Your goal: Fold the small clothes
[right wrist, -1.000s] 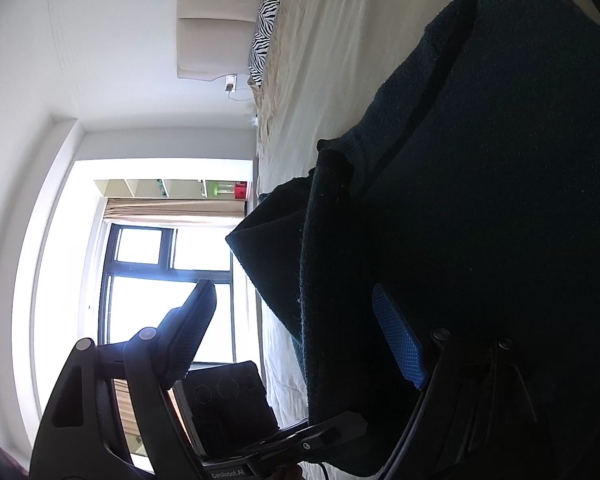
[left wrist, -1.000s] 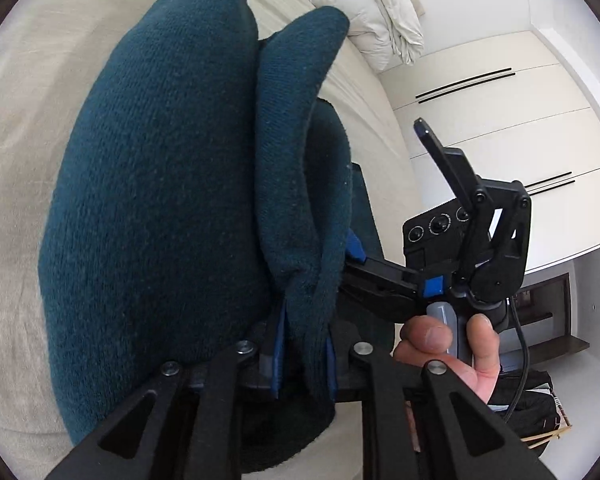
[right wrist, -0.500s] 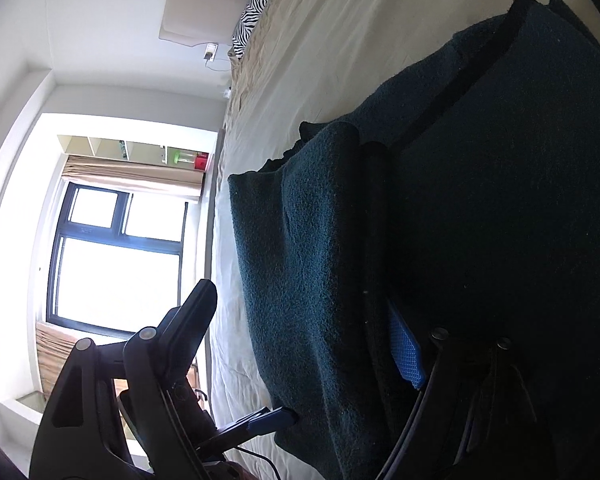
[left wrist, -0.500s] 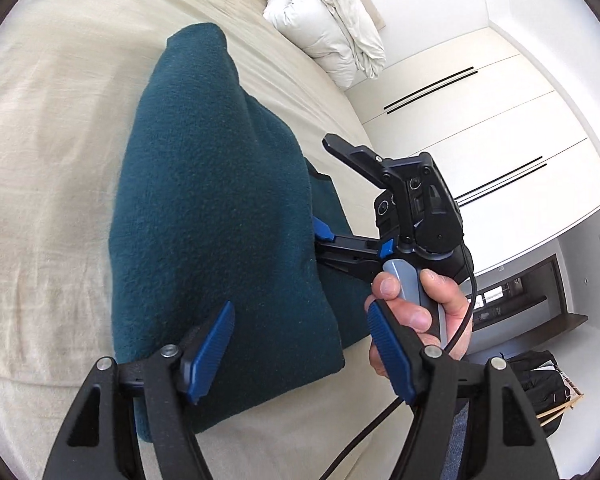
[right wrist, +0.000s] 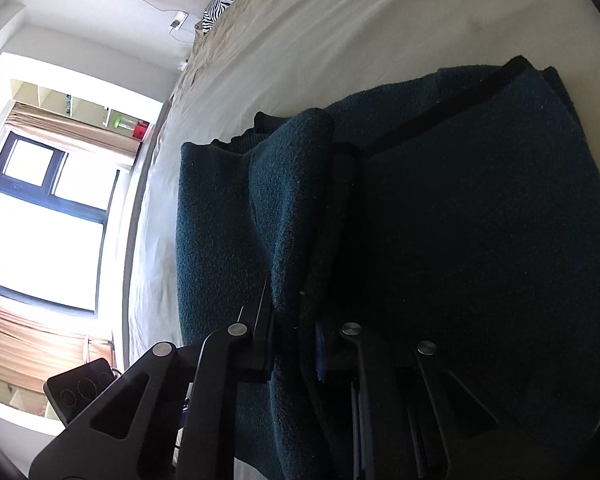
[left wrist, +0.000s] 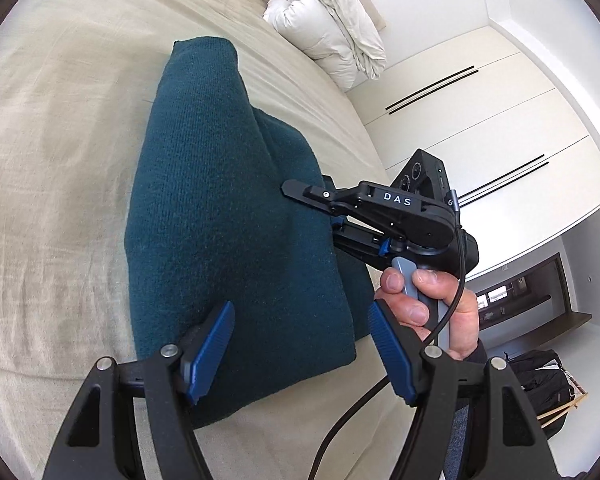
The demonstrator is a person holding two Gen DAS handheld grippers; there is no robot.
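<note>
The left tongs [left wrist: 300, 354] stand spread at the bottom of the frame, gripping nothing, just above the near edge of the teal knit garment [left wrist: 228, 220]. The right tongs [right wrist: 296, 344] are pinching a fold of that garment, probably to carry the layer over. The garment lies mid-frame on the beige bed [left wrist: 60, 160]. "DAS" reads on the right tool's arm.

Left tool [left wrist: 300, 350] is spread wide, blue pads [left wrist: 210, 346] well apart and gripping nothing. Right tool [right wrist: 296, 344] is pinched together on a fold of the teal garment [right wrist: 460, 240]. From the left wrist cam you can see the person's right hand [left wrist: 428, 304] wrapped round its grey handle, fingers curled on the trigger.
</note>
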